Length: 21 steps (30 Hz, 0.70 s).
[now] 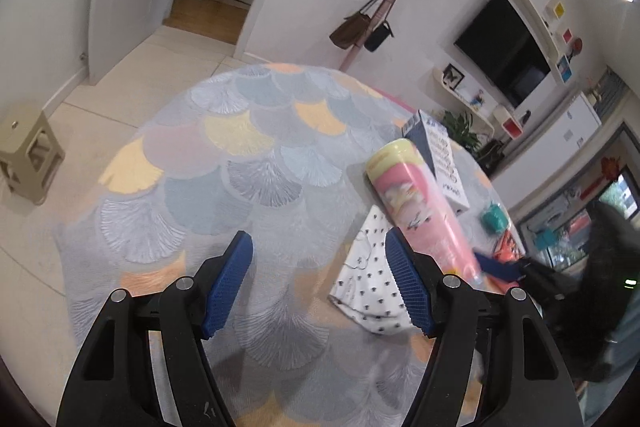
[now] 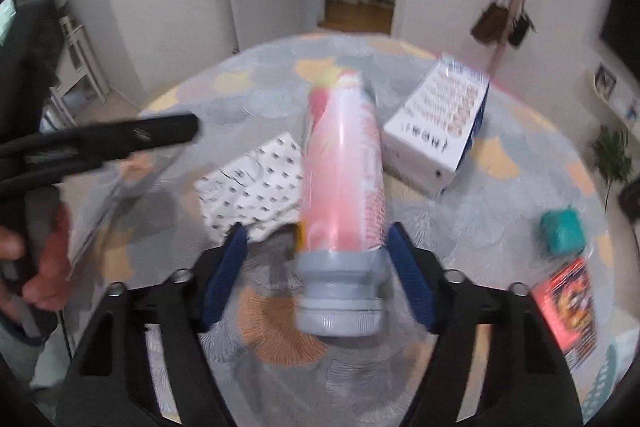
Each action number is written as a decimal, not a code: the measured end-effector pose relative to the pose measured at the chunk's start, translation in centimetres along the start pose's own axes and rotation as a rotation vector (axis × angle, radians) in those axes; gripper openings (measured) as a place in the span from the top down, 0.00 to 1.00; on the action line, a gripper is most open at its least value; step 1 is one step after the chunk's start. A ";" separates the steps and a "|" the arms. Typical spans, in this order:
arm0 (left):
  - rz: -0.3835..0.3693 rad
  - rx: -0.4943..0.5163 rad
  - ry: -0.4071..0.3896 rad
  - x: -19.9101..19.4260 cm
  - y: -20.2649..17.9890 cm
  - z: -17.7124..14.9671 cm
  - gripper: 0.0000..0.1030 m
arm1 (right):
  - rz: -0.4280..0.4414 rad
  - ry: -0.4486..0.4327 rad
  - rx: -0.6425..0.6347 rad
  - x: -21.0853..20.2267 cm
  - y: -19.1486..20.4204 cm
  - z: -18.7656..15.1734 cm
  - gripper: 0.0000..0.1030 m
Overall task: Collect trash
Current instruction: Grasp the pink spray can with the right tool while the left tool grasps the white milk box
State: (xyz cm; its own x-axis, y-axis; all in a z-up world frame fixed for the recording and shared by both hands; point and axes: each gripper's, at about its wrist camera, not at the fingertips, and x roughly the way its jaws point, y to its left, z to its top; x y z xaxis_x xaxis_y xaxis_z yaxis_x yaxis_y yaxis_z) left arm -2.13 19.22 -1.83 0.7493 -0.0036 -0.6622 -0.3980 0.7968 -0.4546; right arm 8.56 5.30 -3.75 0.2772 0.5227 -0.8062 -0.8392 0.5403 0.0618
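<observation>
Item: pink bottle (image 2: 342, 163); our right gripper (image 2: 316, 269) jaws spread astride it, left gripper (image 1: 320, 287) spread, empty. Risk: it rolls aside as we close.

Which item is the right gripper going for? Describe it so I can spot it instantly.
On the round table with the fan-pattern cloth, find the white box and the dotted paper. Between them lies the pink bottle, the only cylinder, with a grey cap facing the right gripper.

Both hand-held grippers, left (image 1: 320, 275) and right (image 2: 316, 267), point downward, jaws apart.
</observation>
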 end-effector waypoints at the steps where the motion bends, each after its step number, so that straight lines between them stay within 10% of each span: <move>1: -0.003 0.005 -0.007 -0.3 -0.2 0.1 0.35 | 0.028 0.015 0.033 0.3 -0.7 -0.1 0.53; 7: 0.002 0.046 -0.025 -0.5 -1.1 -0.1 0.35 | 0.187 -0.002 0.238 -0.2 -4.3 -1.4 0.52; 10: 0.002 0.034 -0.027 -0.3 -1.2 0.0 0.35 | 0.145 -0.036 0.259 -1.0 -4.9 -0.9 0.35; 15: -0.001 0.027 -0.055 -0.6 -1.9 0.3 0.35 | 0.104 -0.019 0.270 1.3 -4.5 2.0 0.35; 21: -0.007 0.047 -0.108 -2.3 -2.9 1.5 0.35 | 0.100 0.002 0.261 3.0 -3.3 2.2 0.57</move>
State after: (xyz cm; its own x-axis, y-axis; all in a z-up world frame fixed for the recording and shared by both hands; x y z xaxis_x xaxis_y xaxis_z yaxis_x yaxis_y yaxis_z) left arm -1.94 17.81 1.92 0.8054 0.0541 -0.5902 -0.3696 0.8243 -0.4289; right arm 13.20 6.53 -5.08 0.1973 0.5809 -0.7897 -0.7137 0.6374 0.2905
